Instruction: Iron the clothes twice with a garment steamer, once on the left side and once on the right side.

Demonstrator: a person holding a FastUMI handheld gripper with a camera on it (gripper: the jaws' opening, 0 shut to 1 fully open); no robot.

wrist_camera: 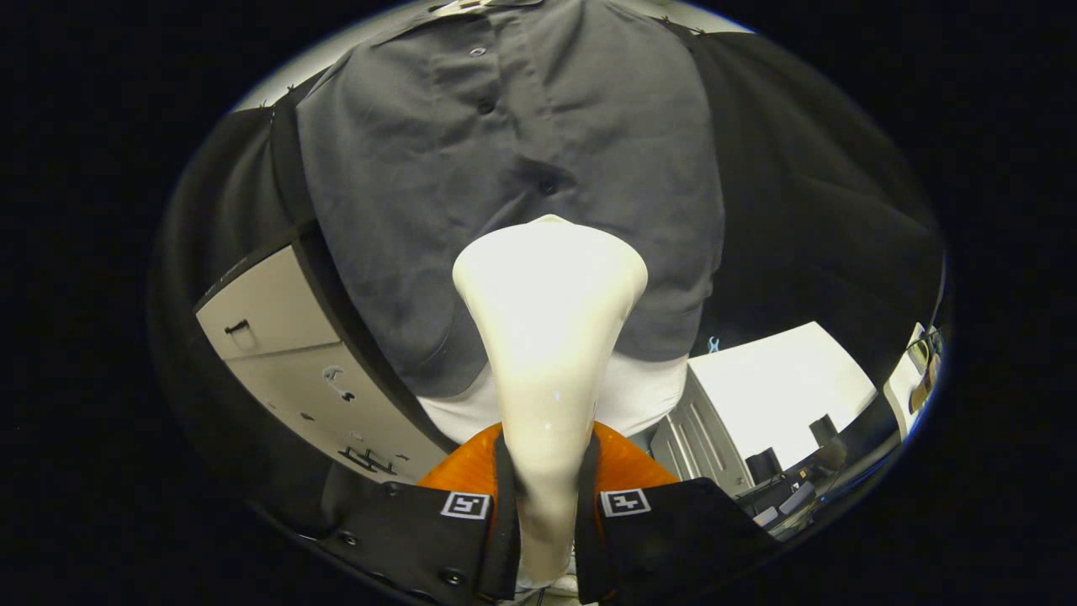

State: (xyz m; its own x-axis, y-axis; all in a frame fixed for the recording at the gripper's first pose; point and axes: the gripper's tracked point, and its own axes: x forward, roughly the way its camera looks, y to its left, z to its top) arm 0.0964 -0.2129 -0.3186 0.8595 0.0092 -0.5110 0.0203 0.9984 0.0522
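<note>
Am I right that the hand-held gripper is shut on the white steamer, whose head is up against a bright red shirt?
Nearly: the gripper view shows the shirt is dark grey, not bright red. The rest holds: the hand-held gripper is shut on the white steamer, its head against the shirt's front near the buttons.

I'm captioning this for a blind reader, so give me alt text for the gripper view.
The gripper is shut on a cream steamer, its jaws clamping the handle, with the head raised before a hanging dark grey shirt. A white garment shows below the shirt's hem.
</note>
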